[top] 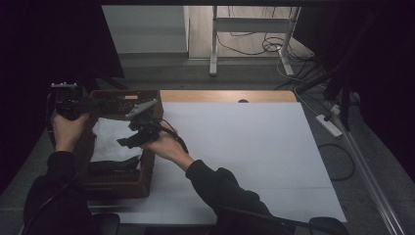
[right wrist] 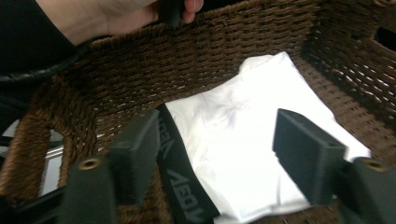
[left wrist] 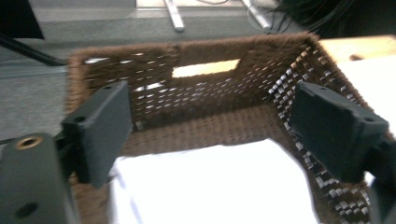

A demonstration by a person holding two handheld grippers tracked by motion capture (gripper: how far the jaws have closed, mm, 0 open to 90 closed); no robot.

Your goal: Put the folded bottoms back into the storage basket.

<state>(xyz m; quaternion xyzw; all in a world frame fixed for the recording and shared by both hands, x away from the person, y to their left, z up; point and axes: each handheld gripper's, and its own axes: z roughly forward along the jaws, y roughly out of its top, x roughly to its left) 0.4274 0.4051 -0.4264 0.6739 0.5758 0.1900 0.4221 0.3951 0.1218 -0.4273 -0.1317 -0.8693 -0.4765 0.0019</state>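
Judging placement done, the folded white garment with black lettered waistband [right wrist: 243,154] is seen lying in the brown woven wicker basket [top: 122,183]; left hand-held gripper [left wrist: 210,135] and right hand-held gripper [right wrist: 217,158] gape empty above, withdrawal remaining.

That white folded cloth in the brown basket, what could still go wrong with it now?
The white garment lies loose in the wicker basket, with both grippers open above it. The right gripper hangs close over it, so its jaws might snag the fabric and spoil the fold. The basket sits near the table's left edge; a nudge could shift it.
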